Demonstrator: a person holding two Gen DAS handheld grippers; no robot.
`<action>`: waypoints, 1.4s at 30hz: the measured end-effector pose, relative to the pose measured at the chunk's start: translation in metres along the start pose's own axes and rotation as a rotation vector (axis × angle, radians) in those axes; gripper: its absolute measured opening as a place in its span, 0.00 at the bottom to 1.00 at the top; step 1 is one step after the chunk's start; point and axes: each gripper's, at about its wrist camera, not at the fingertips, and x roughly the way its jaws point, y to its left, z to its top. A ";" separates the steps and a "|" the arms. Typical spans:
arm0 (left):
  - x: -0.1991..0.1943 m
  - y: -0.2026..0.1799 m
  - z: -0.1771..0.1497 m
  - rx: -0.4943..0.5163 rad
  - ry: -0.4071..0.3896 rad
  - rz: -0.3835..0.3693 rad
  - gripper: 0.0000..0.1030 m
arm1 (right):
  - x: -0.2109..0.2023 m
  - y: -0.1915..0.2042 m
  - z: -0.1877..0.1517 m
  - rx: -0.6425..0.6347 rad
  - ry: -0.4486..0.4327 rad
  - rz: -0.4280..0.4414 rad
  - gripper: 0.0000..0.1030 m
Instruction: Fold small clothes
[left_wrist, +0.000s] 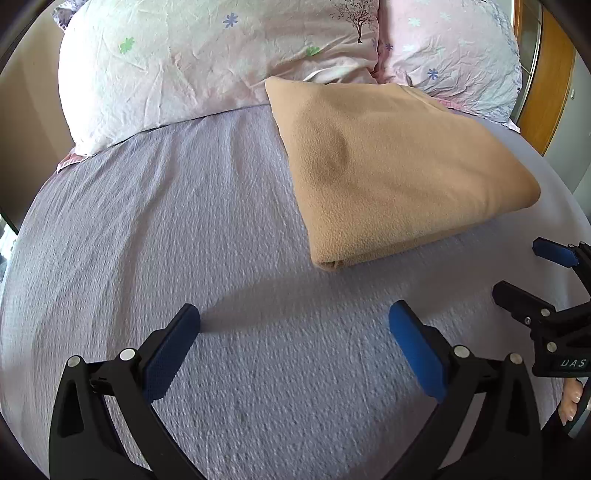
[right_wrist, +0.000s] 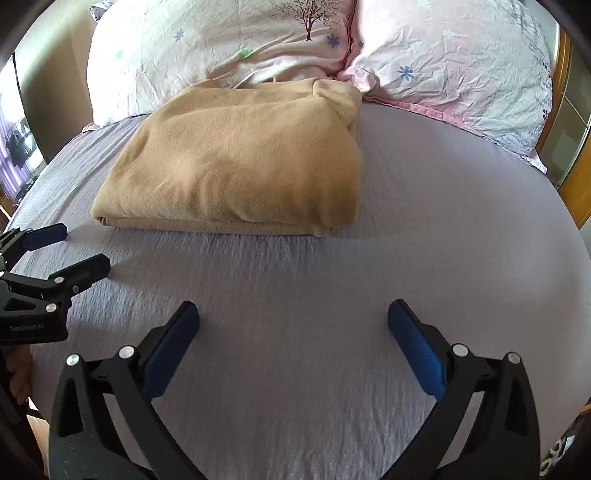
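A tan fleece garment (left_wrist: 391, 170) lies folded into a thick rectangle on the lavender bed sheet (left_wrist: 184, 229), its far edge against the pillows. It also shows in the right wrist view (right_wrist: 240, 162). My left gripper (left_wrist: 294, 319) is open and empty, hovering over bare sheet in front of the garment's near left corner. My right gripper (right_wrist: 293, 317) is open and empty, over bare sheet in front of the garment. Each gripper shows in the other's view, the right gripper (left_wrist: 517, 267) at the right edge and the left gripper (right_wrist: 86, 249) at the left edge, both with jaws apart.
Two floral pillows (left_wrist: 192, 62) (right_wrist: 461, 70) lie across the head of the bed. A wooden door frame (left_wrist: 550, 85) stands at the far right. The sheet (right_wrist: 424, 221) spreads wide around the garment.
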 end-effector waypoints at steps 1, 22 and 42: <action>0.000 0.000 0.000 0.000 0.001 0.000 0.99 | 0.000 0.000 0.000 -0.001 0.000 0.000 0.98; 0.001 -0.001 0.002 -0.001 0.001 0.000 0.99 | 0.000 0.001 0.002 0.001 0.000 -0.002 0.98; 0.001 -0.001 0.002 -0.001 0.001 0.000 0.99 | 0.001 0.002 0.001 0.003 -0.001 -0.004 0.98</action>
